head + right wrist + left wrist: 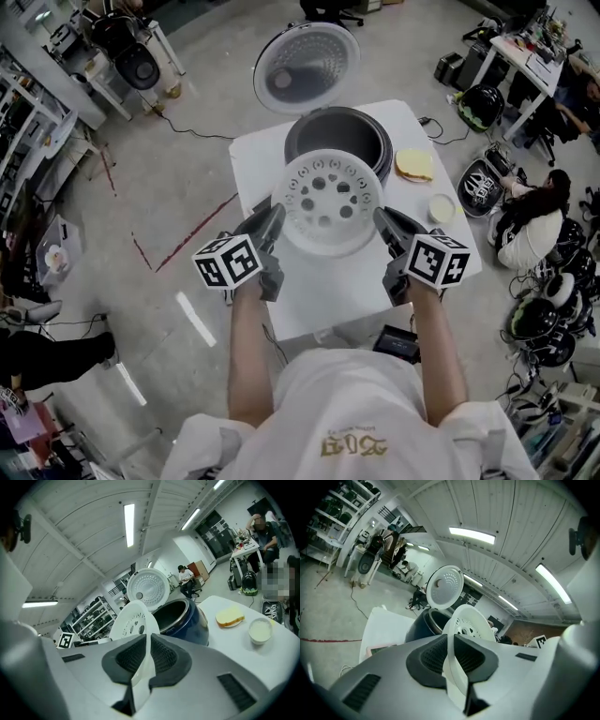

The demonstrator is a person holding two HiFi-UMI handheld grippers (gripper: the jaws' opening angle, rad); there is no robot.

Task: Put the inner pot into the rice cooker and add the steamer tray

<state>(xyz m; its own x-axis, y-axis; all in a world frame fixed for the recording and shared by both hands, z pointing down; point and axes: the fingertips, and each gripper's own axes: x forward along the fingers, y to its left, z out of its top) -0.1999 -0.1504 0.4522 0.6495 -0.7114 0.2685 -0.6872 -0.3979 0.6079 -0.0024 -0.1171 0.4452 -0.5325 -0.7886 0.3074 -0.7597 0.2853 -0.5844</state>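
Tray [330, 202], one white perforated disc, is held over the table [258, 155], overlapping the front edge of the one cooker [298, 141], whose single lid [307, 54] stands open. Two grippers carry it: the left gripper [273, 218] has its jaws nearly together, clamped on the tray's left rim, and the right gripper [383, 218] pinches the right rim the same way, the thin rim caught between dark pads [436, 656]. Right of the cooker lie one yellow slab [413, 165] and one small bowl [442, 207], both apart from the tray.
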